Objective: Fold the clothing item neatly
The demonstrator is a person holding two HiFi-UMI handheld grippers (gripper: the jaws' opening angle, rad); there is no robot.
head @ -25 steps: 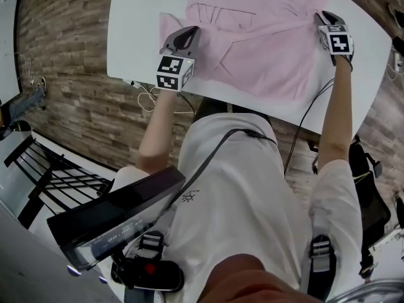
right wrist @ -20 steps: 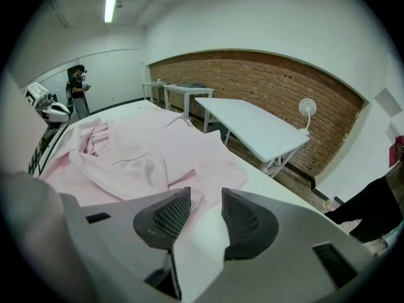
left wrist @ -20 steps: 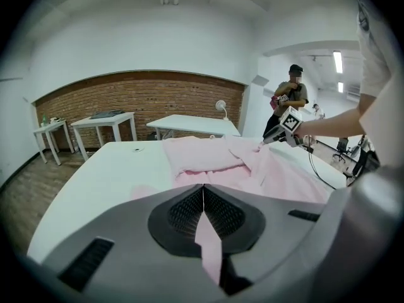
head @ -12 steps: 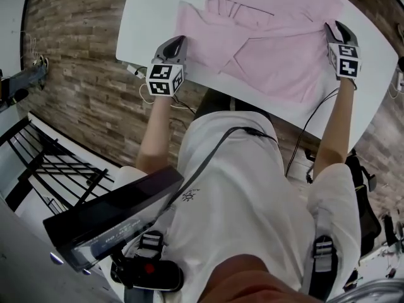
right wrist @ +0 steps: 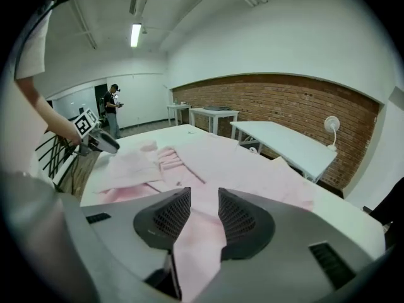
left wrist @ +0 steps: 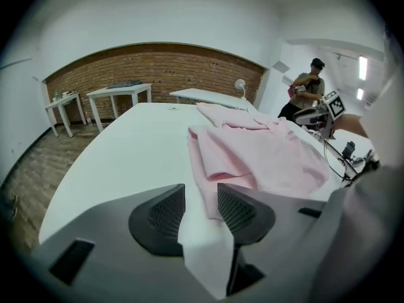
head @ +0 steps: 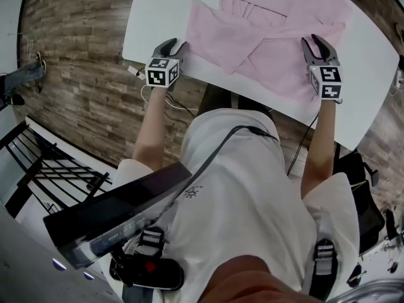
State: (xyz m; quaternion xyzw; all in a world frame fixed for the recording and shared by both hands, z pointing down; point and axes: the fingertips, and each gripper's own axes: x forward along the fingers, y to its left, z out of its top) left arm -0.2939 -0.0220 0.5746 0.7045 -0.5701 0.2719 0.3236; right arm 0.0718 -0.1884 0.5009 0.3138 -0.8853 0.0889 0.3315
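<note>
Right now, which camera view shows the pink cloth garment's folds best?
The head view: it looks down on the pink cloth garment, showing its folds, though its far part is cropped. Both gripper views see it low, foreshortened.

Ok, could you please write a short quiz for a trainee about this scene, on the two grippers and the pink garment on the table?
1. True or false: the left gripper is shut on the pink garment.
2. The tips of the right gripper are above: A) the wooden floor, B) the pink garment, C) a bare part of the table.
3. Fill in: the garment lies on a ___ table.

Key
1. False. Its jaws stand apart and have just been opening. They pinch no cloth.
2. B. Its jaws have also just been opening. The cloth shows below them and is not gripped.
3. White.
</note>
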